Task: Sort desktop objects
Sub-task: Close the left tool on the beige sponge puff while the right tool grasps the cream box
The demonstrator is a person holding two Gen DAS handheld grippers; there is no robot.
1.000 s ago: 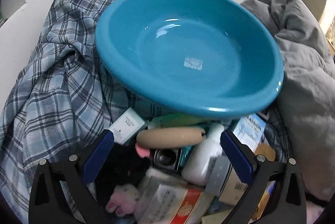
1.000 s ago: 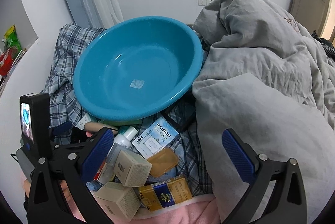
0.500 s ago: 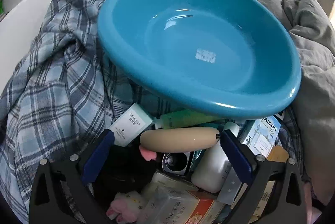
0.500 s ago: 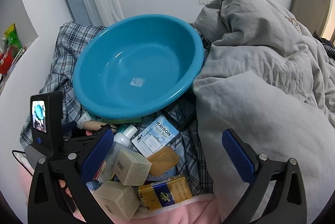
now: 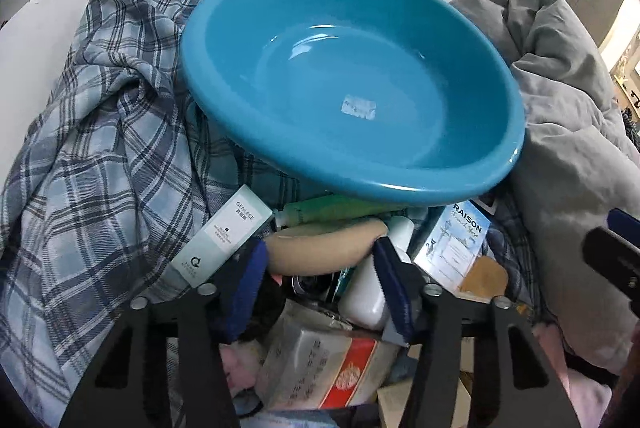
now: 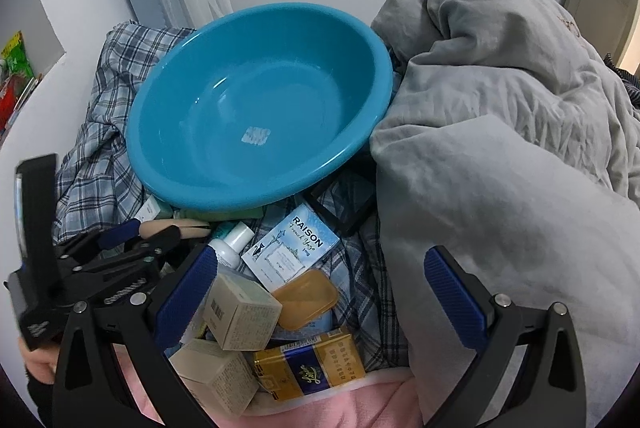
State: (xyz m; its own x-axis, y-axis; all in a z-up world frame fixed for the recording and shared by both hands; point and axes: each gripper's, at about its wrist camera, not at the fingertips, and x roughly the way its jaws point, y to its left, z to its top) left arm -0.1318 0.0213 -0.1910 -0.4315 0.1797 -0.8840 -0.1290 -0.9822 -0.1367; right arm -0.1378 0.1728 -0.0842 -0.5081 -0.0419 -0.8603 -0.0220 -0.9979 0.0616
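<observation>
A pile of small items lies in front of a tilted blue basin [image 5: 352,88] [image 6: 260,108]. My left gripper [image 5: 320,256] [image 6: 156,228] is closing, and its blue pads touch both ends of a beige rounded cylinder [image 5: 332,240] lying crosswise between them. A white bottle [image 5: 368,292], a pale green box [image 5: 224,236] and a light blue RAISON box [image 5: 456,244] [image 6: 292,248] sit around it. My right gripper [image 6: 318,260] hangs open above beige cartons [image 6: 240,312] and an amber case [image 6: 304,298], with nothing held.
A plaid cloth [image 5: 100,168] is bunched on the left, and a grey duvet [image 6: 500,148] rises on the right. A gold and blue pack [image 6: 308,368] lies near a pink blanket [image 6: 320,408]. A red and white box [image 5: 320,368] sits under my left gripper. White walls stand behind.
My left gripper's jaws have come in from wide apart until they meet the ends of the beige cylinder. The right gripper has stayed put and open.
</observation>
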